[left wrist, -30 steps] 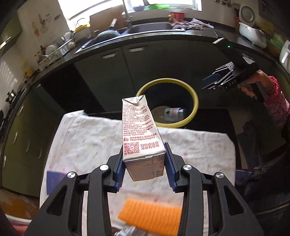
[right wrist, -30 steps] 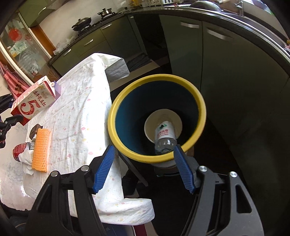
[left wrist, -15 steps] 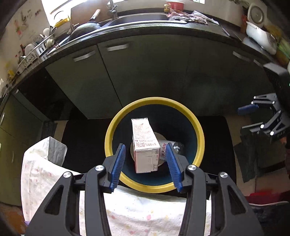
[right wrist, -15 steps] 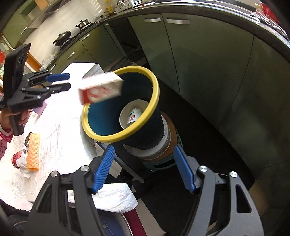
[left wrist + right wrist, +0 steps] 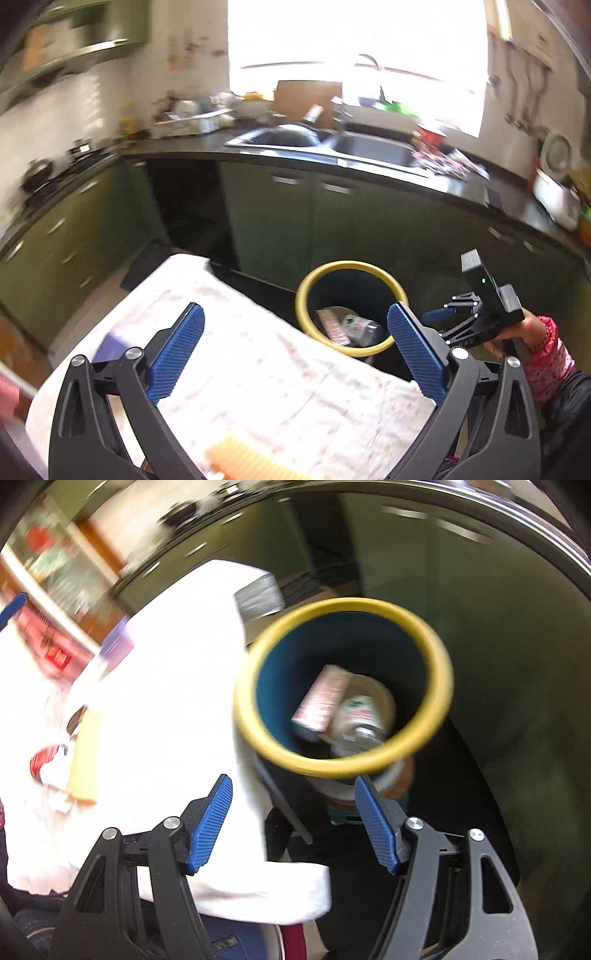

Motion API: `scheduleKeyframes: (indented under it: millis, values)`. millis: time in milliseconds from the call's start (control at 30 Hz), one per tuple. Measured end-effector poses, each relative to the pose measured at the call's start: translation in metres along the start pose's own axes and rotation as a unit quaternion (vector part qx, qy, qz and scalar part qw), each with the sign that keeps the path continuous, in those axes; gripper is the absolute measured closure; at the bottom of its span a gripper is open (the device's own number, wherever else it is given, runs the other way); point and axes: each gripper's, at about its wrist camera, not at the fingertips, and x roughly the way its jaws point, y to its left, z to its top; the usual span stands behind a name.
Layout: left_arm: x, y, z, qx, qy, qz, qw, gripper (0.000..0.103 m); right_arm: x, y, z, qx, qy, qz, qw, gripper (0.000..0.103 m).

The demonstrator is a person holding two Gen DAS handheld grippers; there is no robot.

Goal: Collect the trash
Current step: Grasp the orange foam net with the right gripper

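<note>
The left gripper (image 5: 295, 345) has its blue-padded jaws spread wide with nothing between them, hanging above the white flowered tablecloth (image 5: 258, 369). Through the gap, at about one o'clock, stands the yellow-rimmed bin (image 5: 306, 317), just off the table's far edge; inside it lie the milk carton (image 5: 332, 326) on its side and, against it toward three o'clock, a plastic bottle (image 5: 360, 325). At six o'clock, under the left jaws, an orange sponge (image 5: 243, 461) lies blurred on the cloth. At three o'clock in the same view the right gripper (image 5: 448, 317) is held in a hand with a pink sleeve. In its own camera the right gripper (image 5: 293, 821) is likewise open and empty, its jaws parted on either side of the table's near corner. At twelve o'clock from them the bin (image 5: 439, 657) gapes, the carton (image 5: 325, 698) leaning against its blue inner wall and the bottle (image 5: 360, 716) beside it on the bottom. At nine o'clock, well apart from the bin, the sponge (image 5: 85, 753) rests on the tablecloth (image 5: 173, 686) beside a red can (image 5: 42, 760) and some crumpled white paper (image 5: 55, 775). Dark green kitchen cabinets (image 5: 498, 627) curve behind the bin.
</note>
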Motion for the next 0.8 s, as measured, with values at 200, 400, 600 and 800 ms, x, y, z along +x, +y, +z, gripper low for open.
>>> scheduleKeyframes:
  millis: [200, 400, 600, 800]
  values:
    - [-0.080, 0.057, -0.067, -0.087, -0.018, 0.102, 0.9908, 0.005, 0.034, 0.096, 0.026, -0.082, 0.034, 0.064, 0.994, 0.036]
    - [-0.131, 0.089, -0.143, -0.138, -0.030, 0.152, 0.9783, 0.005, 0.068, 0.198, 0.033, -0.149, 0.083, 0.109, 0.979, 0.036]
    - [-0.159, 0.107, -0.207, -0.175, -0.049, 0.188, 0.9652, 0.005, 0.089, 0.259, 0.018, -0.182, 0.107, 0.114, 0.971, 0.030]
    - [-0.170, 0.108, -0.247, -0.198, -0.064, 0.196, 0.9583, 0.005, 0.103, 0.271, 0.014, -0.179, 0.113, 0.080, 0.974, 0.028]
